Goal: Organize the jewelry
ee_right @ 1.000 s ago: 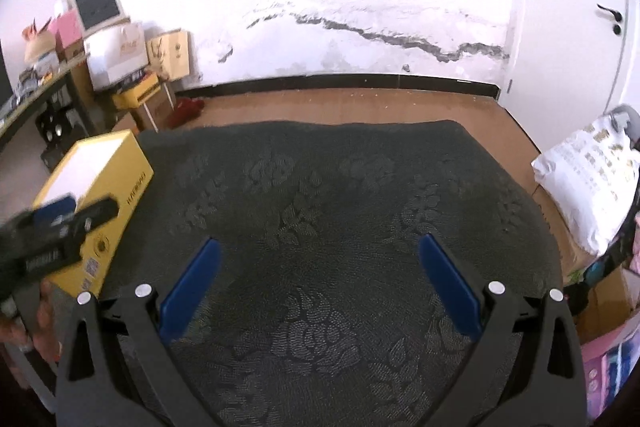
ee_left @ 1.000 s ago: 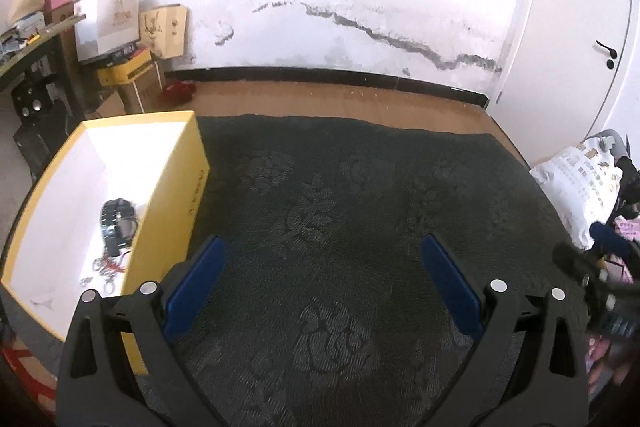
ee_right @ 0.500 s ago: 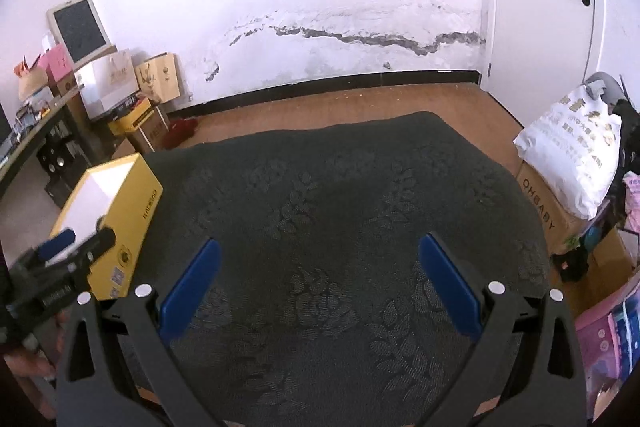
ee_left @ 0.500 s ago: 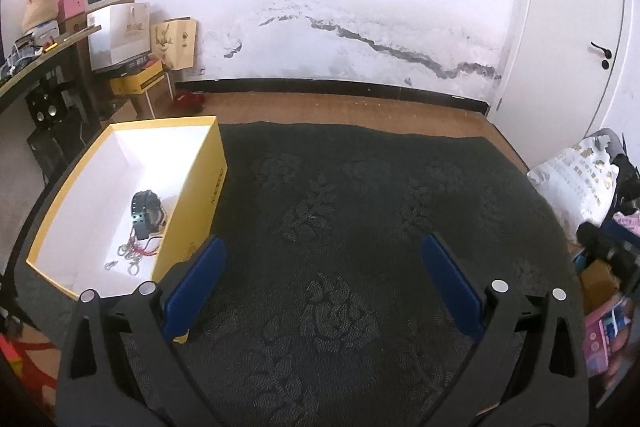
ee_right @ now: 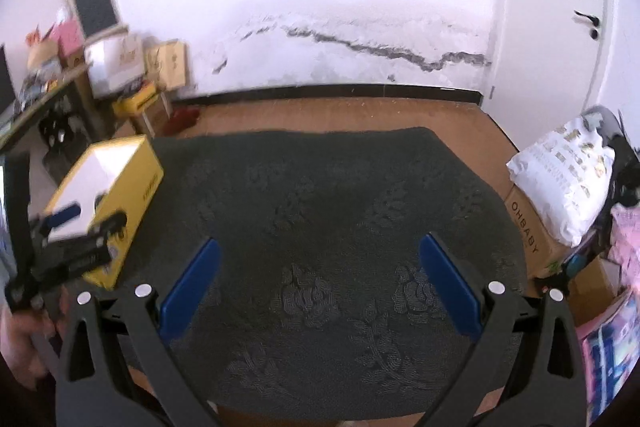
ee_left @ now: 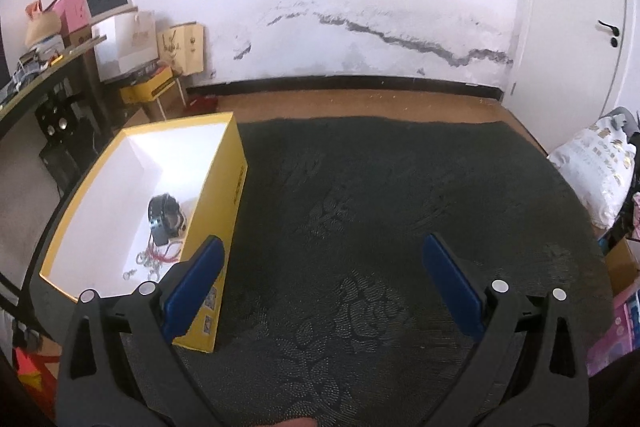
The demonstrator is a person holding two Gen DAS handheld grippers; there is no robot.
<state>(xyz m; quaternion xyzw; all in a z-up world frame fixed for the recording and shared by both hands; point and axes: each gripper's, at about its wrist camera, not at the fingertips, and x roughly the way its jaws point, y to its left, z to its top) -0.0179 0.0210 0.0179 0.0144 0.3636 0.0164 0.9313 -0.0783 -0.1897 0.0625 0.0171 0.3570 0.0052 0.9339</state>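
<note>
Judging from the layout, the sorting step appears finished or nearly so: the jewelry (ee_left: 158, 255), a dark watch (ee_left: 164, 217) with small rings and a red cord beside it, lies inside the yellow box (ee_left: 236, 183) at the left edge of the dark tablecloth (ee_left: 380, 207). No loose pieces are visible on the cloth, though blur may hide small items. Any next move calls for a check for stragglers. The left gripper (ee_left: 320, 259) hangs just beside the box, jaws spread wide, holding nothing. The right gripper (ee_right: 316, 263) is likewise wide apart and empty above the cloth.
</note>
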